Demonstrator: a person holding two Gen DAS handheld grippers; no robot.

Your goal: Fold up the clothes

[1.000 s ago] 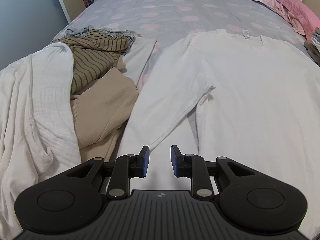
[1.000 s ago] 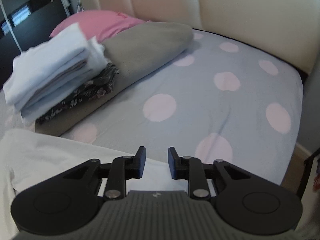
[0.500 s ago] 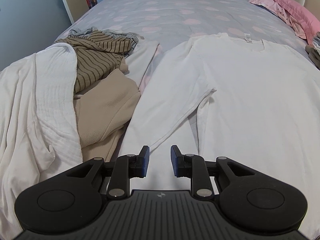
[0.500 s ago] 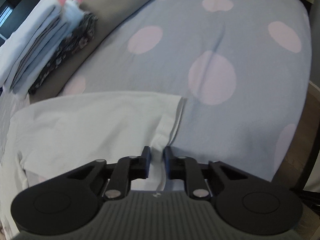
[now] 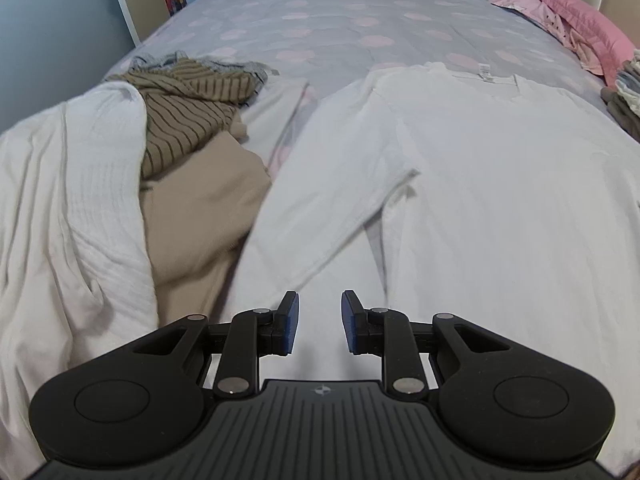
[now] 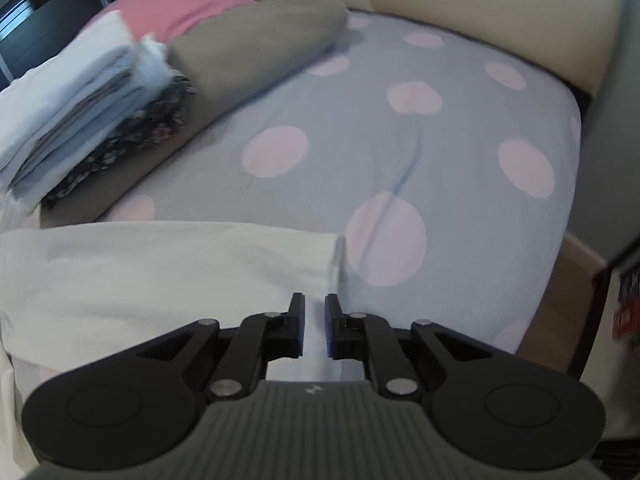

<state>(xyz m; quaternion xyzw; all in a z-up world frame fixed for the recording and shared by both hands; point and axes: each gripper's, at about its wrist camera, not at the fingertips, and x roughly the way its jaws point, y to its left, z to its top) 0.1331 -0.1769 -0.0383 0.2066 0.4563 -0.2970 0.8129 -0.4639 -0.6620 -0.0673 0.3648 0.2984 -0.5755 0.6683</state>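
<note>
A white long-sleeved shirt [image 5: 500, 184] lies spread flat on the dotted bed, neck label at the far end. Its left sleeve [image 5: 344, 200] runs down along the body toward my left gripper [image 5: 319, 322]. That gripper hovers just above the sleeve's end, open, with nothing between its blue pads. In the right wrist view, a hemmed edge of the same white shirt [image 6: 168, 272] leads straight into my right gripper [image 6: 315, 326]. Its jaws stand only a narrow gap apart and are opening, with white cloth filling the gap.
A heap of unfolded clothes sits left of the shirt: a white ribbed garment [image 5: 68, 200], a beige one [image 5: 200, 208] and a striped top [image 5: 188, 120]. Folded clothes [image 6: 72, 112] are stacked on a grey pillow [image 6: 256, 48]. A pink pillow [image 5: 580, 32] and the bed's right edge [image 6: 560, 240] are nearby.
The right gripper dipped over the shirt's edge and narrowed its jaws around the cloth, then tilted back up. The left gripper stayed where it was, open.
</note>
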